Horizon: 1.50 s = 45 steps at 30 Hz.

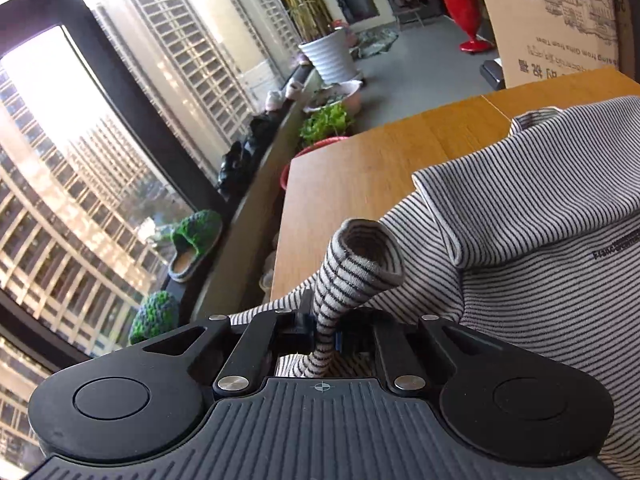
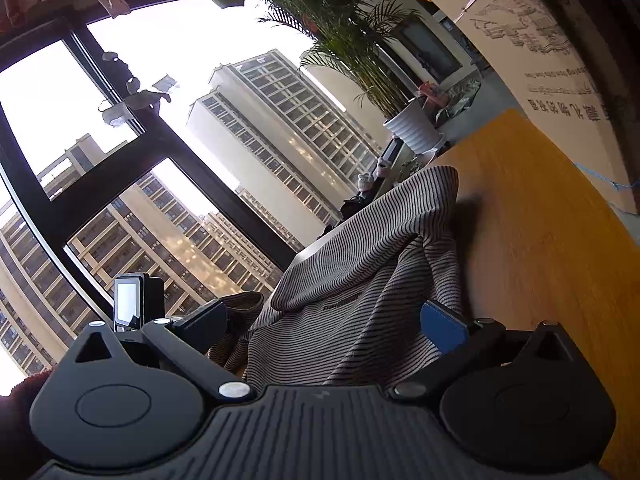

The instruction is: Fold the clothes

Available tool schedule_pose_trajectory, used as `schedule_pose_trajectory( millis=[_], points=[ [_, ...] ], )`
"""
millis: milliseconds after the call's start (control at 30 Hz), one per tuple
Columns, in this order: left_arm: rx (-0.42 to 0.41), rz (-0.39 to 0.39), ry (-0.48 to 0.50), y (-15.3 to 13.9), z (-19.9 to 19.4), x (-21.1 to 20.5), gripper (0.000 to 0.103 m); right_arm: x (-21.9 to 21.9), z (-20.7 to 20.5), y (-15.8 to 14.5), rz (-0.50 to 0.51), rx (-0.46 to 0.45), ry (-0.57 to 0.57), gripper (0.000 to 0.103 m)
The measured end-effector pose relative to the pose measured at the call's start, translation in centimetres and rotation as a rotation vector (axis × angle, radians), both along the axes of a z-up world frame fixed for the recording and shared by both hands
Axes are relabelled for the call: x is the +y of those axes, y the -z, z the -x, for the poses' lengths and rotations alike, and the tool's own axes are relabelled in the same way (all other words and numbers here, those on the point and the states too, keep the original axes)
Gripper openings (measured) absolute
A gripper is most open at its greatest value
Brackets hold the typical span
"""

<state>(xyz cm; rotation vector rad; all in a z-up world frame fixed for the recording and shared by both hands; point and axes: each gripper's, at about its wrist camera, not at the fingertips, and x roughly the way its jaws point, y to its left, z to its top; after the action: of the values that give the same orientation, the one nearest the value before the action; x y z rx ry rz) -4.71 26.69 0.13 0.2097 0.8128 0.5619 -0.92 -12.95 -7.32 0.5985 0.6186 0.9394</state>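
A grey striped long-sleeved top [image 1: 540,216] lies bunched on the wooden table [image 1: 360,176]. My left gripper [image 1: 325,338] is shut on the top's sleeve cuff [image 1: 366,256], which sticks up past the fingers with its round opening showing. In the right wrist view the same top [image 2: 360,280] is draped between the fingers, with small dark lettering on its chest. My right gripper [image 2: 332,320] is open, its blue pad [image 2: 444,330] on the right side, the cloth lying across the gap. The other gripper's body with a small screen [image 2: 128,304] shows at left.
The table's left edge runs beside a window ledge [image 1: 256,200] with green knitted slippers [image 1: 196,244] and dark items. Potted plants [image 1: 328,120] and a white planter [image 1: 330,54] stand beyond. A large cardboard box [image 1: 560,20] stands at the table's far right; it also shows in the right wrist view [image 2: 540,72].
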Motion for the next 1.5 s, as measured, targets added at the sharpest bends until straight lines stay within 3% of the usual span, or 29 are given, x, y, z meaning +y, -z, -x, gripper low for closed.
schedule_pose_trajectory(
  millis=[233, 333, 433, 600, 1033, 1500],
  points=[
    [-0.333, 0.092, -0.065, -12.0, 1.3, 1.2, 0.008, -0.2, 0.1, 0.0, -0.009, -0.004, 0.007, 0.103],
    [-0.415, 0.103, -0.026, -15.5, 0.9, -0.1, 0.008, -0.2, 0.1, 0.0, -0.009, -0.004, 0.010, 0.103],
    [-0.432, 0.084, 0.027, -17.4, 0.0, -2.3, 0.008, -0.2, 0.0, 0.0, -0.005, -0.002, 0.011, 0.103],
    [-0.397, 0.047, 0.098, -17.4, -2.3, -5.8, 0.008, -0.3, 0.1, 0.0, -0.006, -0.003, 0.010, 0.103],
    [-0.334, 0.058, 0.243, -15.7, -6.5, -12.7, 0.009, -0.3, 0.2, 0.0, -0.002, 0.000, 0.008, 0.103],
    [-0.309, 0.169, 0.364, -14.3, -7.6, -17.1, 0.013, -0.2, 0.1, -0.1, 0.001, -0.002, 0.007, 0.103]
  ],
)
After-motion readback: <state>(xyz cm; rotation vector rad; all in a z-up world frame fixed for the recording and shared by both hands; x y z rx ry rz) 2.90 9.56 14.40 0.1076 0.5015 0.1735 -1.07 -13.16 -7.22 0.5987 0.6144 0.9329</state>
